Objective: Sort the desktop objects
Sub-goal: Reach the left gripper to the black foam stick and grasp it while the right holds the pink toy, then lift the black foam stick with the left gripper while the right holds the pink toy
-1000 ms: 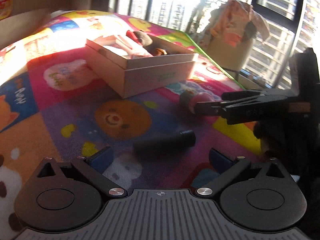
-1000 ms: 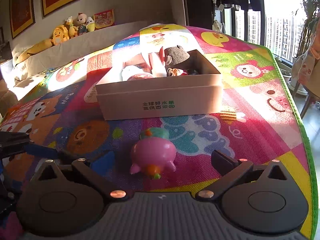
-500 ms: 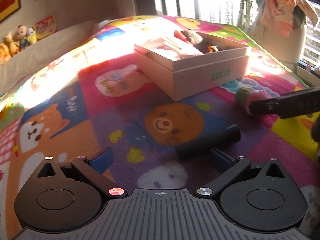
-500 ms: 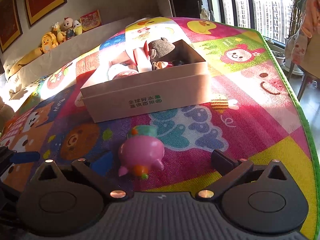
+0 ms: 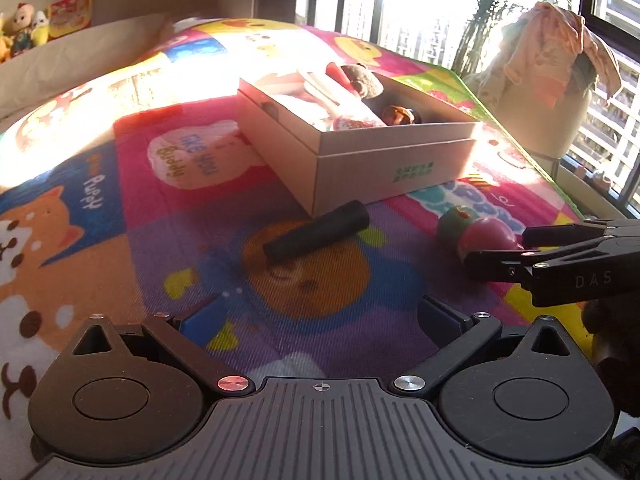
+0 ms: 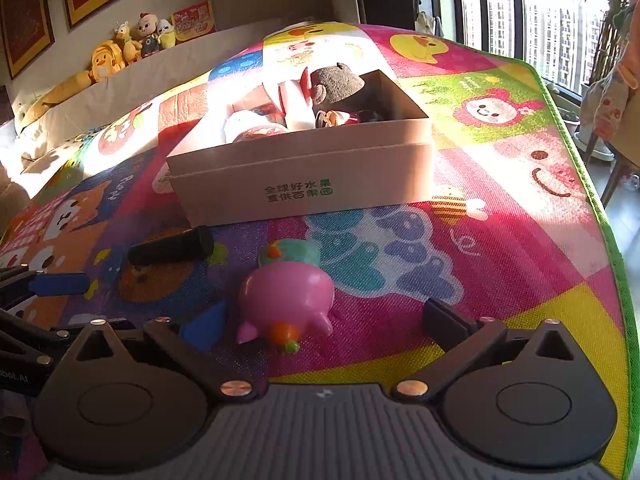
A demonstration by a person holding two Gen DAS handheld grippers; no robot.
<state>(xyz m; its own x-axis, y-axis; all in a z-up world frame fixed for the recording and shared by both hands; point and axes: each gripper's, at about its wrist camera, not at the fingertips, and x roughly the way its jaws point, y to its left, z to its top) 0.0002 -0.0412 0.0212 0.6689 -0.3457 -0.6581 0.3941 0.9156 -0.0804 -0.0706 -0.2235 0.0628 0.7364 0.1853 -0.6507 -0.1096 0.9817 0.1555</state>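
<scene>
- Left gripper (image 5: 320, 316): spread apart, empty; black tube (image 5: 316, 232) on mat (image 5: 120, 200) at 12 o'clock.
- Right gripper (image 6: 324, 320): spread apart, pink toy (image 6: 286, 296) between fingers, untouched.
- Box (image 6: 304, 192) at 12 o'clock beyond.

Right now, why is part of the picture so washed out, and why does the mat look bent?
Left wrist view: low sun through the window blows out the mat behind the box; the black cylinder is slightly soft. Right wrist view: same glare beside the box, pink toy sharp. Both views: fisheye lens curves the mat's edges.
</scene>
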